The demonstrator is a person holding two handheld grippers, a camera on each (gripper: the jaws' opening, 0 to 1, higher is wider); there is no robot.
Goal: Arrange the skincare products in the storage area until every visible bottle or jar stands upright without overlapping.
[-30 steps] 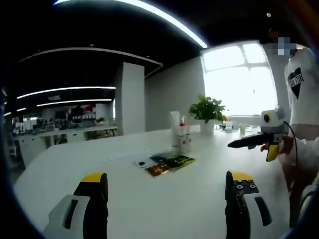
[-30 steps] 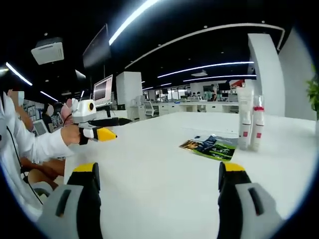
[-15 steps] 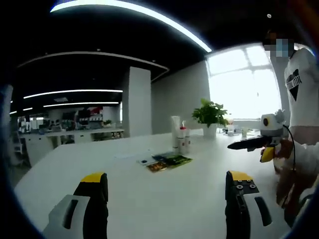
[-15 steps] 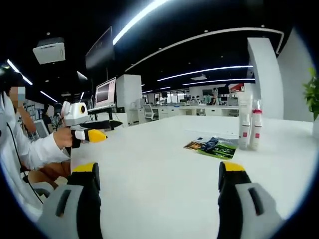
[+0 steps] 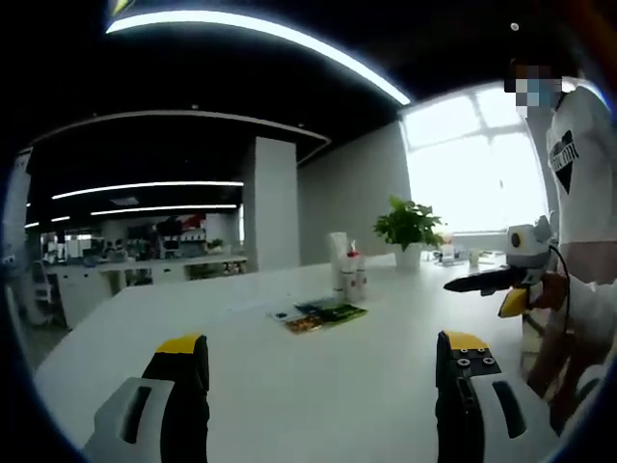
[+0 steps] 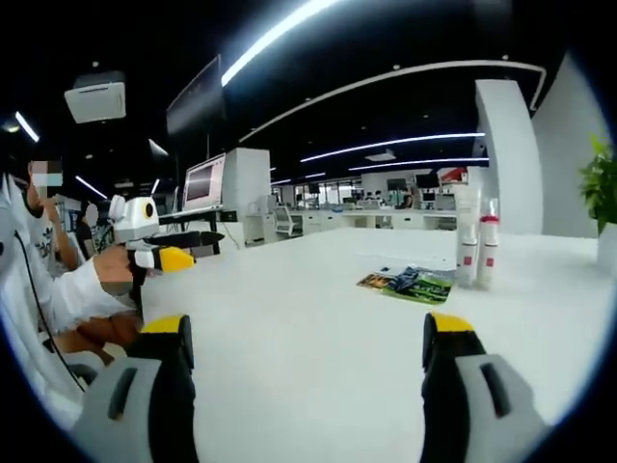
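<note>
Drawn back slightly from the upright skincare bottles (image 5: 345, 273), now smaller, far across the desk (image 5: 289, 376); both tools (image 5: 323, 371) (image 6: 307, 352) released, empty.

You're in an open-plan office: long white desk (image 6: 318, 328), rows of workstations w/ chairs at the far end (image 6: 366, 207), monitor (image 6: 204, 177) far left, ceiling light strips (image 5: 260, 34), white pillar (image 5: 270, 203), potted plant (image 5: 409, 227) by the big window (image 5: 472, 164).

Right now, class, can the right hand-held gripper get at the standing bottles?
Probably yes: the right hand-held gripper is open, and bare table lies between it and the bottles, though they stand well ahead.
</note>
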